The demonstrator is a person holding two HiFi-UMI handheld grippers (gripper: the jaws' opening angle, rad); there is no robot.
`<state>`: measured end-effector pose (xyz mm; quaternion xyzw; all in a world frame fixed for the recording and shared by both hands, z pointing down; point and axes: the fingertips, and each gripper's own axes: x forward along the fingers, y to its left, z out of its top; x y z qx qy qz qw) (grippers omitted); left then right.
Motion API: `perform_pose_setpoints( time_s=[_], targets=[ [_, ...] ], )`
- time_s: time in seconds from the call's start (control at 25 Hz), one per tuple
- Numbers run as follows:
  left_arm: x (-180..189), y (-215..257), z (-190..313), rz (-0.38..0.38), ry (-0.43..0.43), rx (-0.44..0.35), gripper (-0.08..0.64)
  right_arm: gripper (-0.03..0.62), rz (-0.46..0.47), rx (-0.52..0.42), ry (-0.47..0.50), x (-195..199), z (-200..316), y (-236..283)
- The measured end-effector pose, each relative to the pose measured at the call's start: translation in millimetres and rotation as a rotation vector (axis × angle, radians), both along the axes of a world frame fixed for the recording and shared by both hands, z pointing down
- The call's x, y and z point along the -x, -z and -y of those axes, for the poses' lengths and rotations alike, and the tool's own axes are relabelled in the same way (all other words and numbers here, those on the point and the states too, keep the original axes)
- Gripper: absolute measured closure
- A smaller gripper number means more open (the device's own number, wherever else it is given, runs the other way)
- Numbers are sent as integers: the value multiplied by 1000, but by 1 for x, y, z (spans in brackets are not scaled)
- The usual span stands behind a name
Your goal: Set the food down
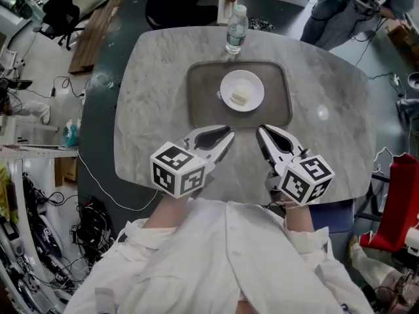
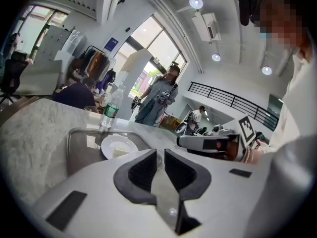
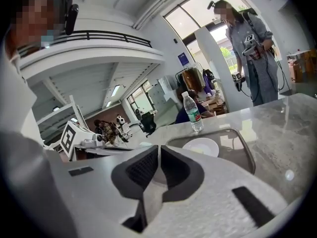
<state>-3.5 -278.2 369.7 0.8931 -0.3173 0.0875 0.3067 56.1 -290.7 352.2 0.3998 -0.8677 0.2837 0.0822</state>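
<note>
On the grey surface (image 1: 157,77) in front of me sits a dark tray (image 1: 200,103). A white plate (image 1: 230,84) is on the tray. The food (image 1: 240,97) is a small pale piece, and it lies on the plate near the middle. Nothing is touching it. A bottle (image 1: 236,31) stands up straight just behind the tray.

My left gripper (image 1: 228,136) is on the near side of the tray and points at it. Its tip is just beside the near rim. Its fingers (image 2: 143,170) are pressed almost together, with only a thin slit between them. There is nothing in that slit; I just see the surface through it.

My right gripper (image 1: 260,131) is next to the left one, a little apart from it. It also points at the near rim of the tray. Its fingers (image 3: 173,167) are almost together too, and they hold nothing.

Both grippers are well apart from the food. I cannot tell if they rest on the surface or hang just over it.

A person (image 3: 250,48) stands past the far side of the surface.
</note>
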Motion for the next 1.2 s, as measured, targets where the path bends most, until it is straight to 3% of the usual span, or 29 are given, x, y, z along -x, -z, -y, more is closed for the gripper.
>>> perform_pose_setpoints(
  time_s=[0.32, 1.2],
  targets=[
    [-24, 14, -19, -32, -45, -26, 517, 589, 54, -67, 82, 8, -16, 19],
    [-36, 8, -31, -12, -76, -7, 523, 589, 27, -63, 70, -2, -30, 12]
  ],
)
